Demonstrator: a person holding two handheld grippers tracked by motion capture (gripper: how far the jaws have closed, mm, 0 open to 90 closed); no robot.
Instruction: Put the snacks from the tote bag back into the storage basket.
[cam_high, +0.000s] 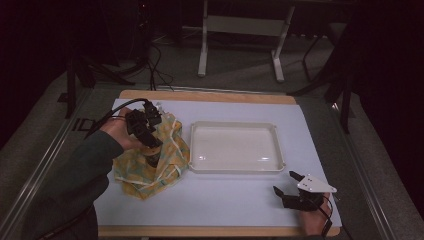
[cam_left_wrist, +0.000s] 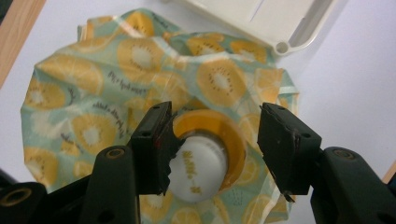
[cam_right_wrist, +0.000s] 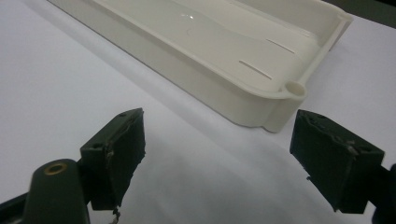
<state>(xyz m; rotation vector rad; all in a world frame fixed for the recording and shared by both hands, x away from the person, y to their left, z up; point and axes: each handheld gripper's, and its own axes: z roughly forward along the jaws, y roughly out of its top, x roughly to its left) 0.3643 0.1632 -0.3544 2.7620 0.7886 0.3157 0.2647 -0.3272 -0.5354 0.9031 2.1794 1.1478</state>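
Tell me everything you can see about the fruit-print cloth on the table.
The cloth is soft, crumpled fabric, pale green printed with orange and yellow fruit slices, with a pale edging. It lies bunched on the white mat, left of the tray; whether they touch is unclear. A white cap with an orange ring pokes up through it. The left gripper hangs over that cap, jaws open on either side.

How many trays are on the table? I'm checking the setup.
1. The white tray sits mid-table, right of the fruit-print cloth; the cloth's folds could hide small things, hardly a tray.
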